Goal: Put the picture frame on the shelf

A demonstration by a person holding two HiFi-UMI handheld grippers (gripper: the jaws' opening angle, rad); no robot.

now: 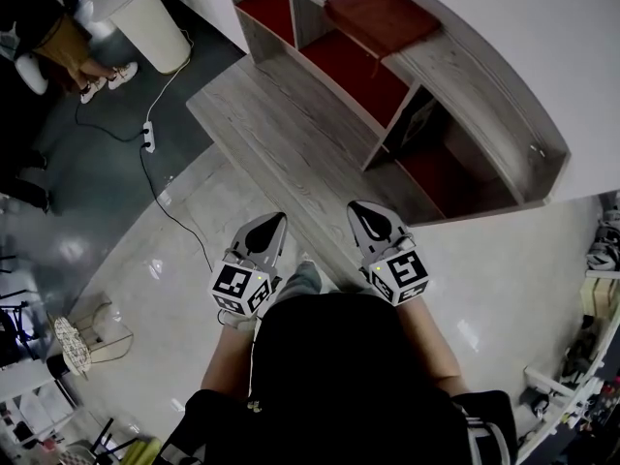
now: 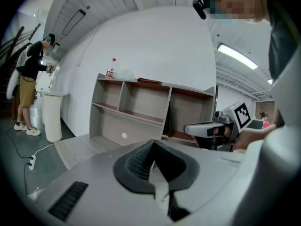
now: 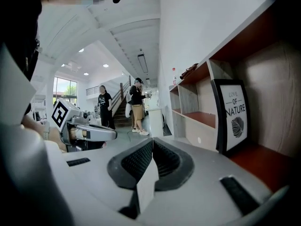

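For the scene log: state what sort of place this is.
Probably a big indoor hall or workshop, not a home: a glossy tiled floor, a long wooden shelf on a low platform against a white wall, and people near a staircase under strip lights.

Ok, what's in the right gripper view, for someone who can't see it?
A black-framed picture with a leaf print stands in a red-floored compartment of the wooden shelf, at right. The grey right gripper, jaws shut and empty, fills the foreground.

Bright, even indoor light, glare on the glossy floor (image 1: pixel 131 284), strong fisheye bending at edges.
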